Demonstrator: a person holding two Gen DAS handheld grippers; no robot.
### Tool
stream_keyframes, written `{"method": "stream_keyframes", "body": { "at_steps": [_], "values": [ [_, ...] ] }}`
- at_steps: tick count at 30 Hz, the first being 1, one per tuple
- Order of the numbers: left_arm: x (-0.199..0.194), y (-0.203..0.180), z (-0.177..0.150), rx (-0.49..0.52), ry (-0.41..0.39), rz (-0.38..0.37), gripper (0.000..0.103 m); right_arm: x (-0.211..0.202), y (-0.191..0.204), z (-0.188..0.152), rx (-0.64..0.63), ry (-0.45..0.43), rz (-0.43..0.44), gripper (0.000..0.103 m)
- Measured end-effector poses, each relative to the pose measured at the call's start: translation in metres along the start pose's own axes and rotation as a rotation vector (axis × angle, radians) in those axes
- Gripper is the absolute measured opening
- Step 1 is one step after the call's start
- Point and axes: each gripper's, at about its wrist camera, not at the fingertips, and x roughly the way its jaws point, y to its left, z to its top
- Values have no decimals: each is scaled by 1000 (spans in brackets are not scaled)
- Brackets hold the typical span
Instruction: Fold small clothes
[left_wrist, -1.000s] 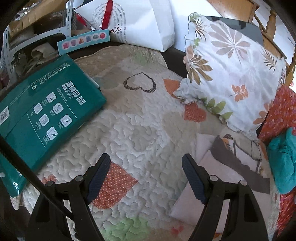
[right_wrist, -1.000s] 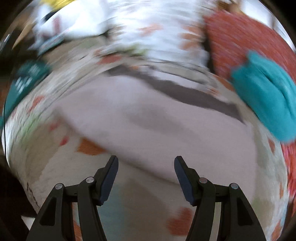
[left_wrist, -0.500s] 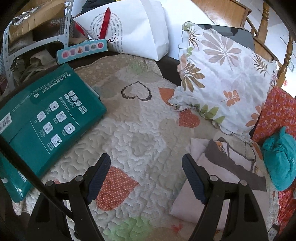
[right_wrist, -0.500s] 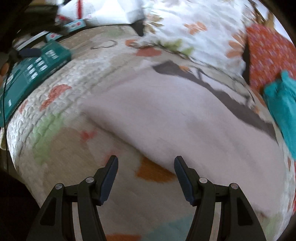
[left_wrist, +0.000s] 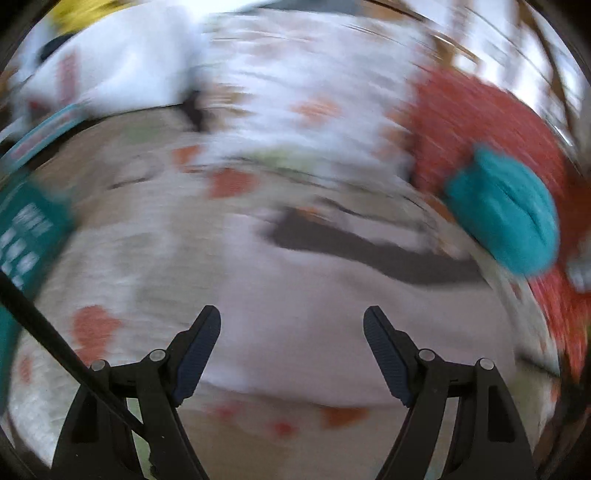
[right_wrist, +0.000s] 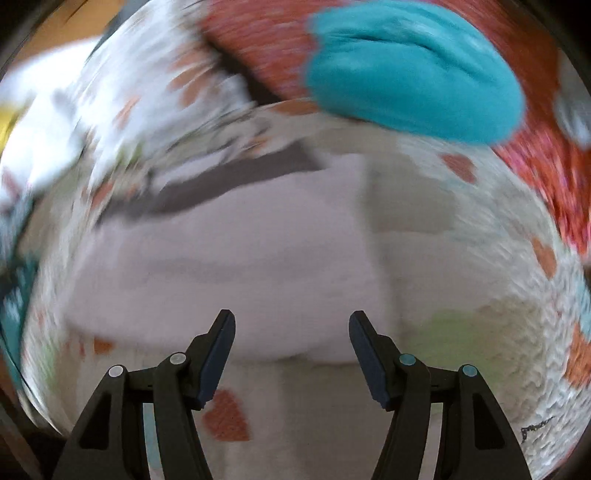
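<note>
The pale folded garment (left_wrist: 314, 295) lies flat on the quilted bedspread (right_wrist: 517, 332), now centred under both views where earlier only its edge was seen by the left camera. The left gripper (left_wrist: 291, 321) and right gripper (right_wrist: 291, 325) are spread and empty, the right having just widened slightly. The crumpled teal garment (right_wrist: 410, 70) beyond is judged next. A floral pillow (left_wrist: 295, 92) crowds the far side; nothing blocks reach.

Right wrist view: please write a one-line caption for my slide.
Motion-blurred view past the open right gripper over a pale folded garment on a heart-print quilt, with a teal cloth beyond.
</note>
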Motion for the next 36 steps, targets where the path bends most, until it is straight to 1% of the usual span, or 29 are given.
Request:
{"method": "stream_keyframes", "body": {
  "at_steps": [3,5,6,7,9,11,13,15,16,20,21,24,25,26,27,28,29,30,32,33,36],
  "values": [
    [12,-62,-16,162,11,-101,77,10,-39,22,113,18,70,69],
    [18,-110,-32,279,21,-196,69,23,-53,33,151,39,111,69],
    [19,-126,-38,317,28,-225,67,31,-58,38,165,56,141,69],
    [22,-149,-46,376,39,-261,64,37,-61,40,172,68,162,69],
    [28,-185,-58,463,45,-295,64,54,-64,48,186,100,221,69],
    [36,-218,-67,539,34,-314,64,67,-63,57,167,123,262,69],
    [45,-238,-72,578,27,-317,64,82,-60,68,135,152,313,69],
    [58,-253,-77,603,52,-334,64,91,-62,76,129,170,365,69],
    [64,-258,-79,610,65,-336,64,98,-62,79,129,182,406,69],
    [88,-275,-90,643,102,-338,64,112,-66,84,130,212,515,71],
    [93,-278,-92,649,103,-332,64,114,-68,84,131,217,541,71],
    [102,-290,-98,675,80,-280,64,120,-71,86,129,236,609,71],
    [104,-292,-97,669,74,-270,59,120,-72,87,124,238,621,71],
    [105,-291,-96,650,78,-272,35,121,-71,87,115,238,627,71],
    [106,-290,-92,626,91,-278,20,121,-70,87,101,234,618,69],
    [107,-288,-88,599,107,-285,12,120,-66,87,81,231,595,54],
    [106,-285,-83,575,115,-297,10,121,-65,88,70,236,583,33],
    [105,-281,-78,548,121,-307,9,120,-59,89,62,241,577,28],
    [98,-270,-67,486,126,-334,8,113,-53,92,56,219,547,24],
    [91,-263,-60,455,115,-348,8,109,-51,93,56,207,542,24],
    [67,-243,-43,405,63,-360,8,89,-40,98,54,153,533,22]
  ]
}}
